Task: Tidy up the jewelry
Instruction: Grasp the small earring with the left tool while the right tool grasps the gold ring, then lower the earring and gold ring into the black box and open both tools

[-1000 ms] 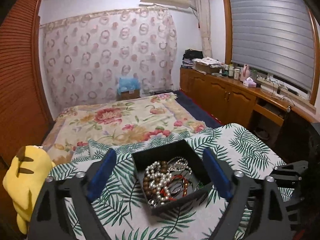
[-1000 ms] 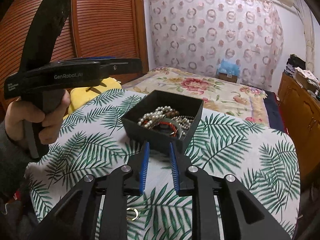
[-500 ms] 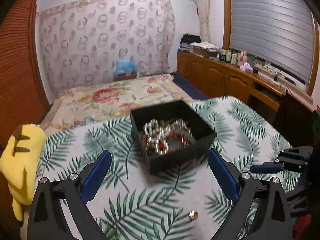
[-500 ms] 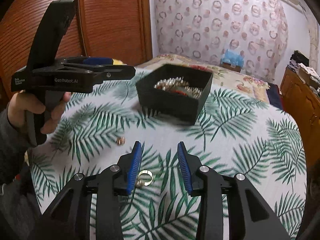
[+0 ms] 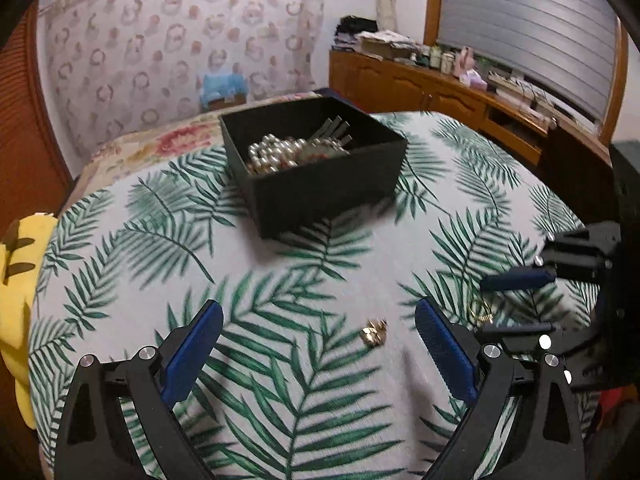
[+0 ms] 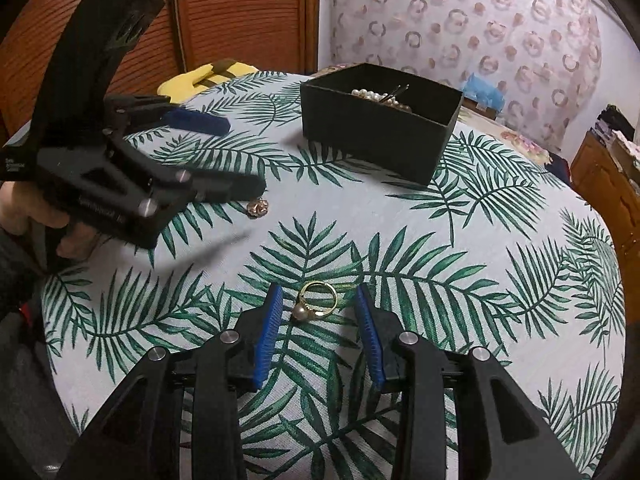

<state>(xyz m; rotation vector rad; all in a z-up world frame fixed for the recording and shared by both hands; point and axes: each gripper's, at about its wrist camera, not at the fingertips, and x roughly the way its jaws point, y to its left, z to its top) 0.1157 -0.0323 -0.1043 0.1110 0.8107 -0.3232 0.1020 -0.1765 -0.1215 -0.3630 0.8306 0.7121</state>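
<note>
Brightness: dim, warm indoor light; colours muted, slight grain.
Light source: overhead, out of frame; grey slatted window blind [image 5: 532, 28] closed and dull.
Shadows: soft and short beneath the square black cardboard box [image 5: 316, 168] on the white palm-leaf tablecloth [image 5: 280, 280]; faint one under the gold pearl ring [image 6: 316, 302].
Glare: small highlights on pearls and on silver gripper screws.
Blur: motion smear across leaf print, on the small gold earring [image 5: 374, 332], and on the black left gripper [image 6: 208, 152].
Distortion: strong fisheye bending, dark vignette corners.
Focus: patterned pink-ringed curtain [image 6: 460, 12] soft.
</note>
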